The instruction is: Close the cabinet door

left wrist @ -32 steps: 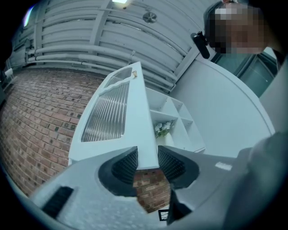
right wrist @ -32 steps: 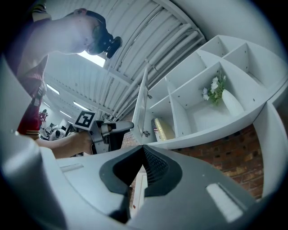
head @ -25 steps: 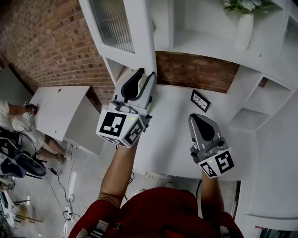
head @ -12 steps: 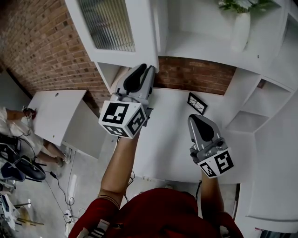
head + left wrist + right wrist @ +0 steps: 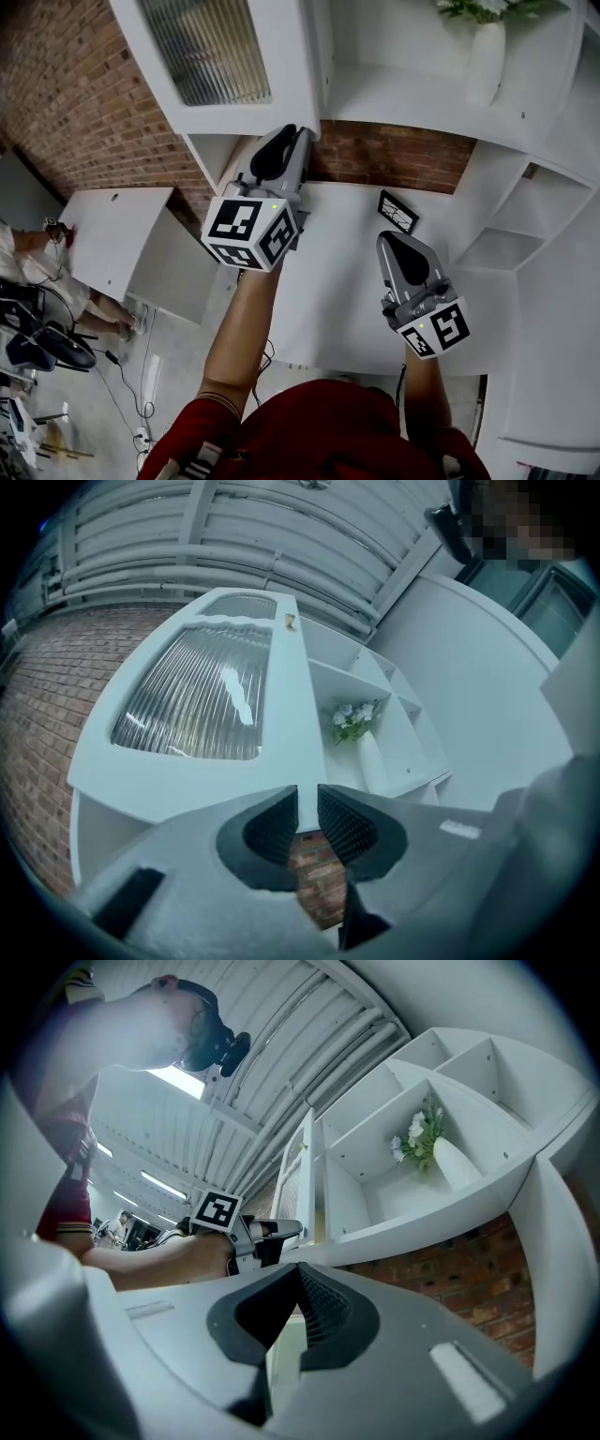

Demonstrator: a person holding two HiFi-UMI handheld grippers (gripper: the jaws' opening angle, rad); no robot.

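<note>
The left gripper [image 5: 307, 797] has moved forward to the open white cabinet door with a ribbed glass pane [image 5: 279, 733], which rises just ahead of its tips. Its jaws, wide a second ago, are closing with the door's lower free corner between them. A grip looks near, and swinging the door shut could follow. The right gripper [image 5: 298, 1274] hangs lower, beside the left one, with its jaws together and empty.

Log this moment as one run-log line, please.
cabinet door: open | left gripper: jaws closing, door's lower edge between them | right gripper: shut, empty
</note>
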